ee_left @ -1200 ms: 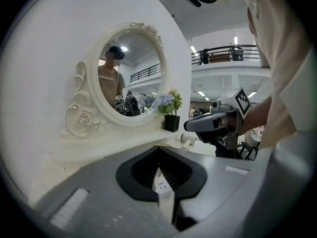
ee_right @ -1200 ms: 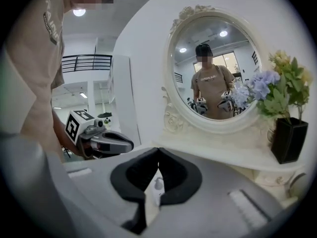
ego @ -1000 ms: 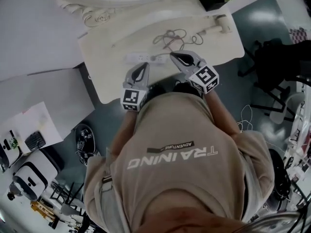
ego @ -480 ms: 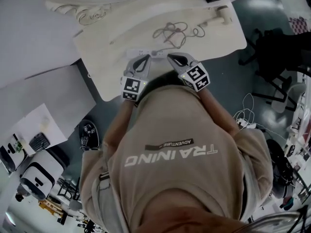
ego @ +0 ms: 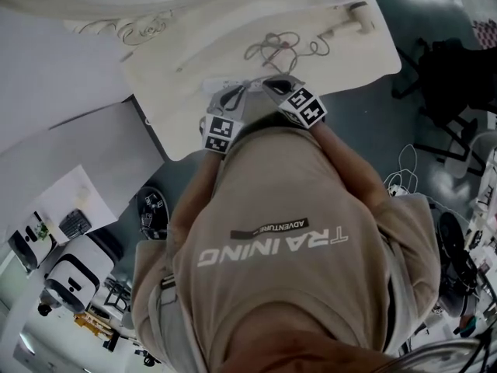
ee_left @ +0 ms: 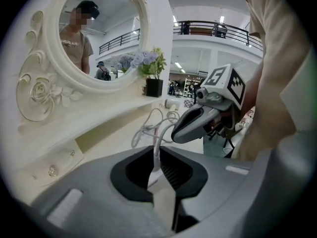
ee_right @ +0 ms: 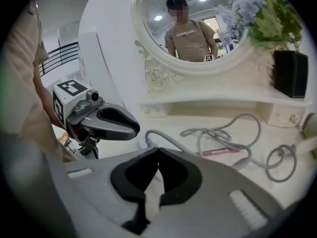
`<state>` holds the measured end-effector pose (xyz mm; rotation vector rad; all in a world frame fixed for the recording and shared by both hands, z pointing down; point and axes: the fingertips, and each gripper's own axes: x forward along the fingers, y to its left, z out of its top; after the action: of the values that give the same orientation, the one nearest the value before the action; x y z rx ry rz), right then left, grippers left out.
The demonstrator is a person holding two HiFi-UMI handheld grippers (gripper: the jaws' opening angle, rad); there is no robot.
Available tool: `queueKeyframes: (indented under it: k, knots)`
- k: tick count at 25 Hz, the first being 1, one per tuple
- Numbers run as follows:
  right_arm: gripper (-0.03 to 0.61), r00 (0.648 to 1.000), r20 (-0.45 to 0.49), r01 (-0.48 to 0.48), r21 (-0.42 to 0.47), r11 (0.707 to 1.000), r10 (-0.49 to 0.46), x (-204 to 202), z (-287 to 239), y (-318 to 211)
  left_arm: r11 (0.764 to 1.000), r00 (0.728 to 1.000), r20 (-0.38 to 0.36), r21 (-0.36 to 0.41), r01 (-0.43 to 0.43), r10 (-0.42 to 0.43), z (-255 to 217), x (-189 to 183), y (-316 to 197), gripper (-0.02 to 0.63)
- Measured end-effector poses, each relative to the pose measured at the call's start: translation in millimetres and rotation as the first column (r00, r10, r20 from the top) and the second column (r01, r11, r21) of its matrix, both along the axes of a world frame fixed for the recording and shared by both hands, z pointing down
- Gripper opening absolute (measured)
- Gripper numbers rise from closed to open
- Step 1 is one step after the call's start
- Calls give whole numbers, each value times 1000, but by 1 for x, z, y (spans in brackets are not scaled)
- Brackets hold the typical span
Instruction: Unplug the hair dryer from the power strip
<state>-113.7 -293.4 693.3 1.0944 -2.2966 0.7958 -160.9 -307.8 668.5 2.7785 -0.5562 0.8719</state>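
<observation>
The white power strip (ego: 213,87) lies near the front edge of the cream dressing table (ego: 178,123), mostly hidden under both grippers. A grey cord (ego: 272,49) runs from it in a loose tangle to the hair dryer (ego: 351,23) at the far right. My left gripper (ego: 236,93) hangs just over the strip with its jaws shut and nothing in them. My right gripper (ego: 269,84) is beside it, over the strip's right end, also shut and empty. The left gripper view looks past my left gripper (ee_left: 155,148) to the right gripper (ee_left: 198,123). In the right gripper view my right gripper (ee_right: 158,150) faces the cord (ee_right: 223,133).
An ornate white mirror (ee_right: 193,29) stands along the back of the table. A black pot of flowers (ee_right: 290,73) sits at the back right. A thin pink stick (ee_right: 220,151) lies among the cord loops. Dark floor with chairs and clutter (ego: 458,76) surrounds the table.
Both grippers have sunk and tipped down toward the table, closing in over the power strip. Their jaws stayed shut.
</observation>
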Motion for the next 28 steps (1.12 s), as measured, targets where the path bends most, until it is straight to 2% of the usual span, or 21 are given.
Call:
queueKeyframes:
  k: [1,2,3,7,13,19,21,28]
  knots:
    - [3,1000,5,5,-7,1000,-5,-1,2,0,1000,1000,22,-10,-14,14,6,1,1,46]
    - [3,1000,11,7,-7,1000,-7,-2,4,-1,999,999,41,-21,-24,24,11,2,1,116]
    - [3,1000,18,7,-7,1000,-7,-3,7,-1,999,998,54,-34,-31,33,16,2,1,143]
    - [3,1000,18,17,-31,999,-17,-11,13,-4,997,995,73,-56,-62,66,23,7,-1,143]
    - [3,998,-46,41,-36,998,-43,-14,28,-8,992,987,111,-65,-107,114,35,16,-7,143]
    - [3,997,-57,40,-43,998,-43,-17,36,-6,981,967,168,-66,-182,191,55,22,-8,141]
    - [3,997,-62,40,-41,998,-43,-16,38,-6,979,966,162,-61,-194,201,56,26,-10,115]
    - [3,999,-43,27,-53,998,-29,-13,37,-6,971,958,162,-28,-236,237,54,28,-7,98]
